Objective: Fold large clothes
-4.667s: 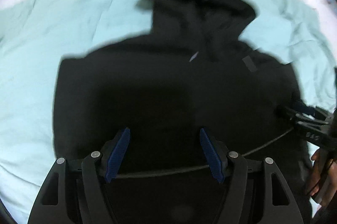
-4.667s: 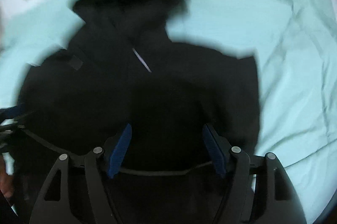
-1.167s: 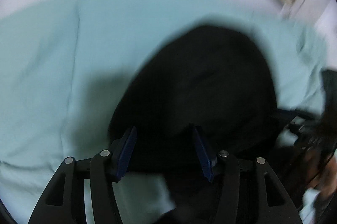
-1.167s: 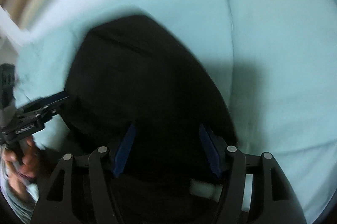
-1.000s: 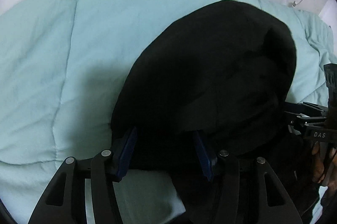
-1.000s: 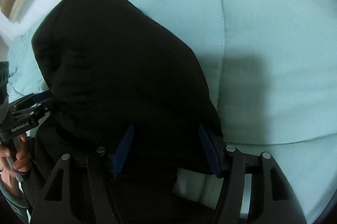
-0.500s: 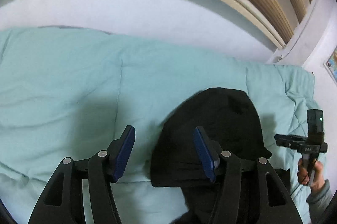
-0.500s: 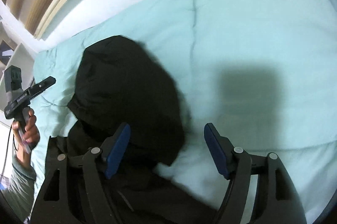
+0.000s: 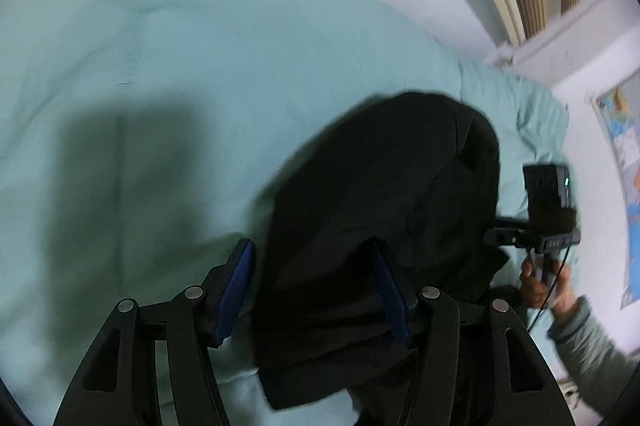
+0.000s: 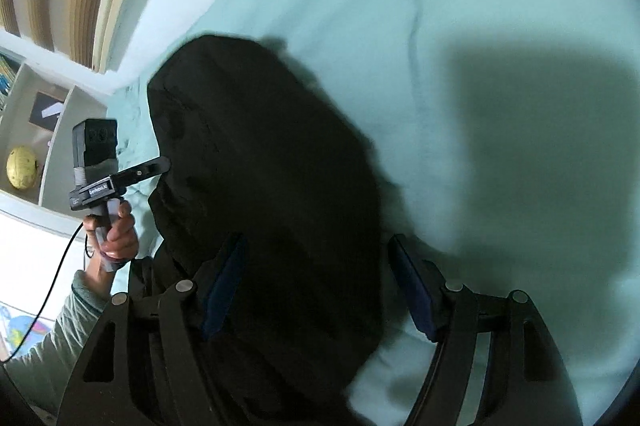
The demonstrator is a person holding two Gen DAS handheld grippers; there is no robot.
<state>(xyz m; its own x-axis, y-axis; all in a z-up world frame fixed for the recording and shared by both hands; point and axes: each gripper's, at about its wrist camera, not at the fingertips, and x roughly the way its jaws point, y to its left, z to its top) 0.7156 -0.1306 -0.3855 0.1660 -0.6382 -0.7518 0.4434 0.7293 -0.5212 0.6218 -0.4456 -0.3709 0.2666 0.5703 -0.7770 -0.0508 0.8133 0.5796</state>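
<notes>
We could not read the small white label on the left gripper (image 10: 163, 165) body. Both our grippers had their fingers spread wide and gripped nothing. The black hoodie (image 9: 384, 210) lay bunched on the mint-green bed (image 9: 168, 74), its cloth rising between the blue pads of the left gripper and across the right gripper (image 10: 318, 284). A shelf (image 10: 48, 130) with a yellow ball (image 10: 22, 168) stood beside the bed.

Black hoodie (image 9: 384, 210) between seemingly parted tongs (image 9: 312, 290)
</notes>
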